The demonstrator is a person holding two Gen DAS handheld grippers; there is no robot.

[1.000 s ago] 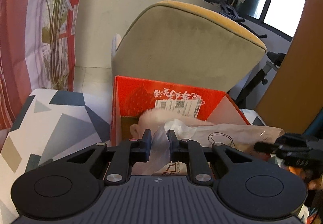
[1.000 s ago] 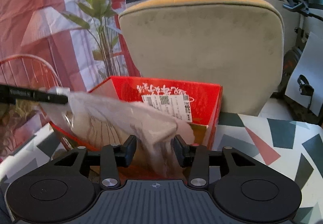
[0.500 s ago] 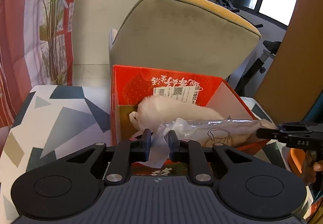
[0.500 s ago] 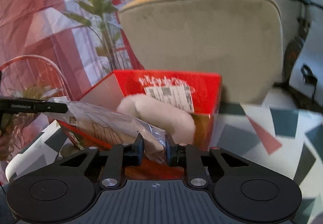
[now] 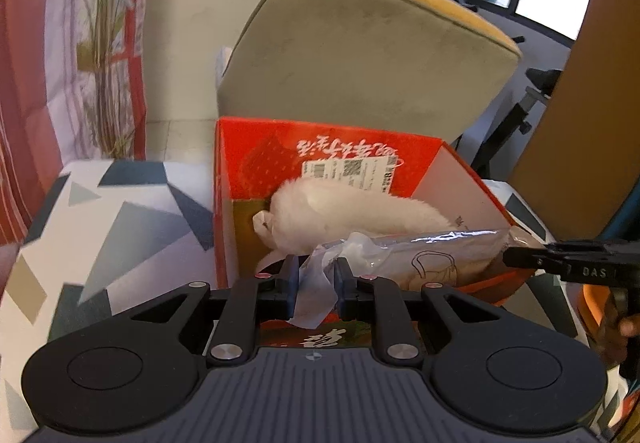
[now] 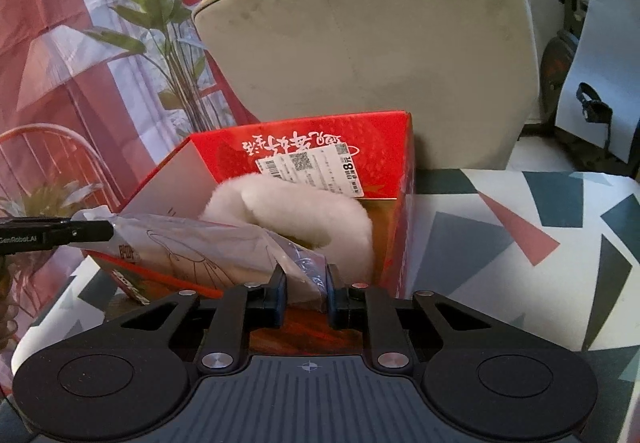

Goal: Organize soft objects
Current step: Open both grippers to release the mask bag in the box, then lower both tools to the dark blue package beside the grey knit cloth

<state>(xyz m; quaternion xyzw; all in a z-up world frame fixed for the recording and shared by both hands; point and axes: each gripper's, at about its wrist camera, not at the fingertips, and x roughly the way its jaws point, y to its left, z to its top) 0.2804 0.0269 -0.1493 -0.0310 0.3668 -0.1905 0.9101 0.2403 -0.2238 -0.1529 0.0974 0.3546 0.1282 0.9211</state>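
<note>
A clear plastic bag (image 5: pixel 420 255) with a soft item inside hangs stretched between my two grippers, above the near edge of an open red box (image 5: pixel 256 163). My left gripper (image 5: pixel 314 283) is shut on the bag's crumpled left end. My right gripper (image 6: pixel 306 291) is shut on the other end of the bag (image 6: pixel 200 243). Each gripper also shows in the other's view: the right gripper (image 5: pixel 508 257) at the right, the left gripper (image 6: pixel 110 231) at the left. A white fluffy item (image 5: pixel 352 211) lies inside the box (image 6: pixel 404 179), behind the bag.
The box stands on a table with a geometric-patterned cloth (image 6: pixel 520 243). A beige chair (image 5: pixel 360 55) with a yellow edge stands right behind the box. A plant (image 6: pixel 160 23) and red curtain are at the left. A person's hand (image 5: pixel 612 327) holds the right gripper.
The right gripper's jaws have closed onto the bag's end. The bag now hangs lower and stretched flatter, so the white fluffy item in the box shows behind it.
</note>
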